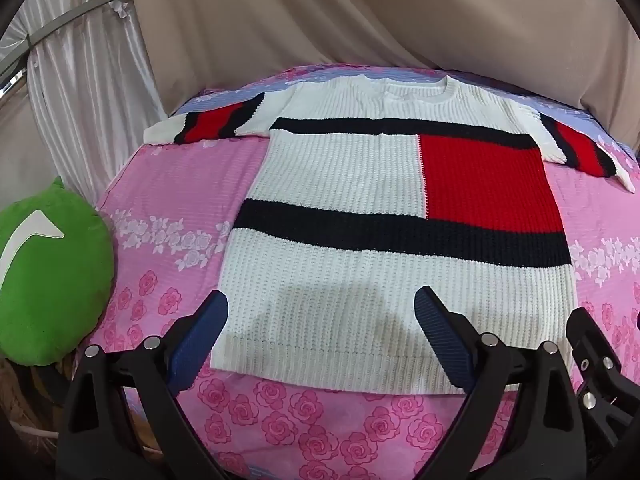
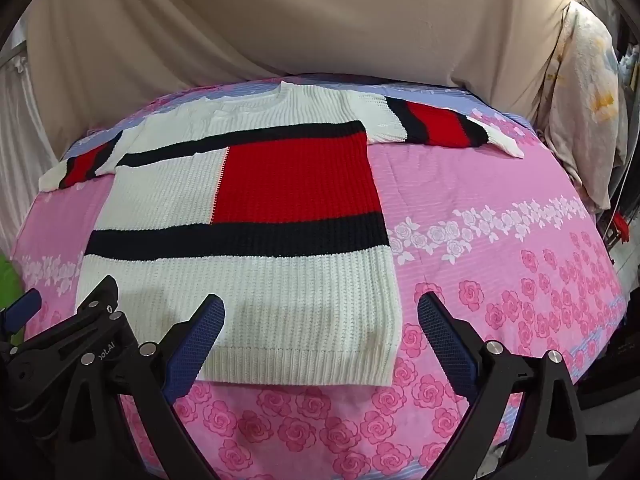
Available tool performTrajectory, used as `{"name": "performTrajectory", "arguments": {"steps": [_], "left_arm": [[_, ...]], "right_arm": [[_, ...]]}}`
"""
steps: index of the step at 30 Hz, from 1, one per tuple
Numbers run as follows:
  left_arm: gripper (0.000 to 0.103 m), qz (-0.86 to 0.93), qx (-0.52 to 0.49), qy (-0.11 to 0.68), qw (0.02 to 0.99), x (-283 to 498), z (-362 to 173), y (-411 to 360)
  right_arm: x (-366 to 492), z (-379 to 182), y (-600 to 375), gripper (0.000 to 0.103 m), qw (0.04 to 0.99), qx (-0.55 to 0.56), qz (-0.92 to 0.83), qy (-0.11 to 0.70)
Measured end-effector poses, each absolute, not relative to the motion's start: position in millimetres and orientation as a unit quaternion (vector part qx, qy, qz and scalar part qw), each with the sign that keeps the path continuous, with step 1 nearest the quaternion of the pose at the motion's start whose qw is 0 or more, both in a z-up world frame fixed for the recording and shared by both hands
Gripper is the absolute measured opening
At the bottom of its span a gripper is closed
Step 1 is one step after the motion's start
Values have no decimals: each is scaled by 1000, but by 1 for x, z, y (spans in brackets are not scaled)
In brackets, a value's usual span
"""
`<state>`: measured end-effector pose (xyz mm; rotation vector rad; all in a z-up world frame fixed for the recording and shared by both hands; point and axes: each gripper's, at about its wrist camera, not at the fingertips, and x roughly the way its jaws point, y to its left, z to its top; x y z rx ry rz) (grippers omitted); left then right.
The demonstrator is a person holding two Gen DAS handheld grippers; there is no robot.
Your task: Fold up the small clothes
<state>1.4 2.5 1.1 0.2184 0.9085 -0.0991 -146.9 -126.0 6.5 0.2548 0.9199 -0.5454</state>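
Observation:
A knitted sweater (image 1: 340,184) (image 2: 224,208), white with black bands and a red block, lies flat and face up on the pink rose-print bed sheet (image 1: 176,192) (image 2: 500,216), both sleeves spread out to the sides. My left gripper (image 1: 322,304) hovers open above the sweater's lower hem on its left half, nothing between its blue pads. My right gripper (image 2: 320,308) hovers open above the hem's right corner, also holding nothing. The right gripper's black frame shows at the right edge of the left wrist view, and the left gripper's frame at the left edge of the right wrist view.
A green cushion (image 1: 48,272) lies at the bed's left edge. Beige drapes (image 1: 360,16) hang behind the bed, and white curtains (image 1: 72,72) at the far left. A pale pillow or bundle (image 2: 588,92) leans at the bed's far right.

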Motion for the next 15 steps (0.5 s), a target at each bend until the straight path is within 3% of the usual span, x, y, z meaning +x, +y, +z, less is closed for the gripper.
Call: {"name": "performTrajectory", "arguments": {"steps": [15], "left_arm": [[92, -56, 116, 436, 890, 1, -6, -8]], "right_arm": [[-147, 6, -134, 96, 851, 129, -260, 437]]}}
